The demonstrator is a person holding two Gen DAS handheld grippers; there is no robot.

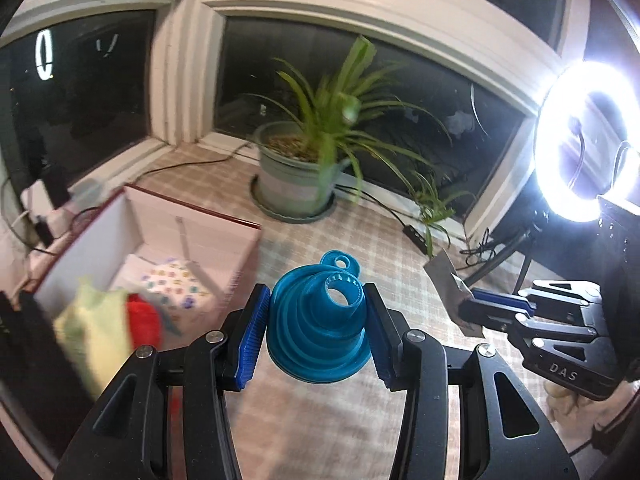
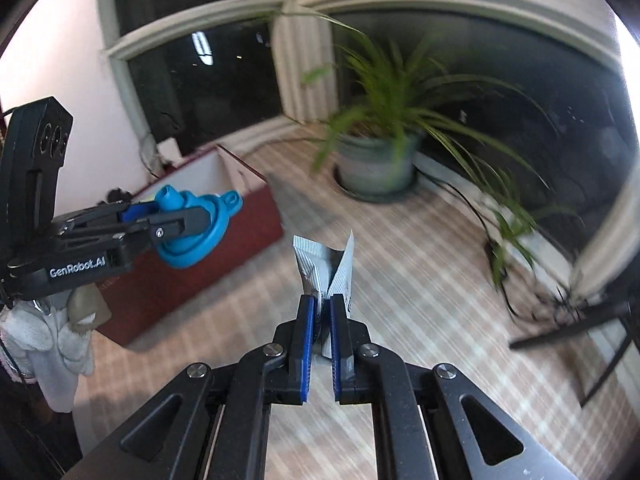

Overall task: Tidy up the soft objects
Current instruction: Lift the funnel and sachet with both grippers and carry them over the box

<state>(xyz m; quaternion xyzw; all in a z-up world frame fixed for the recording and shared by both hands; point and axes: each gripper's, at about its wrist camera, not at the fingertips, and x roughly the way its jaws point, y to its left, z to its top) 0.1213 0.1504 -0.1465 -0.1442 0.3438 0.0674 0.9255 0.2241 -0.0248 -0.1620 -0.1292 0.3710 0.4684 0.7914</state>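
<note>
My left gripper [image 1: 316,320] is shut on a blue collapsible funnel [image 1: 320,328], held up off the checked tablecloth [image 1: 320,420]; the right wrist view shows the same funnel [image 2: 192,228] in that gripper [image 2: 200,220] at the left. My right gripper [image 2: 322,320] is shut on a crumpled silver striped packet [image 2: 326,268], also lifted; from the left wrist view this packet [image 1: 448,280] and gripper [image 1: 472,308] sit at the right. An open red box with white inner walls [image 1: 192,224] holds a patterned cloth [image 1: 176,284], a yellow cloth [image 1: 92,320] and something red [image 1: 144,320].
A potted plant [image 1: 296,172] stands on a saucer by the dark window. A bright ring light [image 1: 588,140] on a stand is at the right, with cables and a power strip [image 1: 416,236] along the sill. Grey fabric [image 2: 60,340] hangs at the left edge.
</note>
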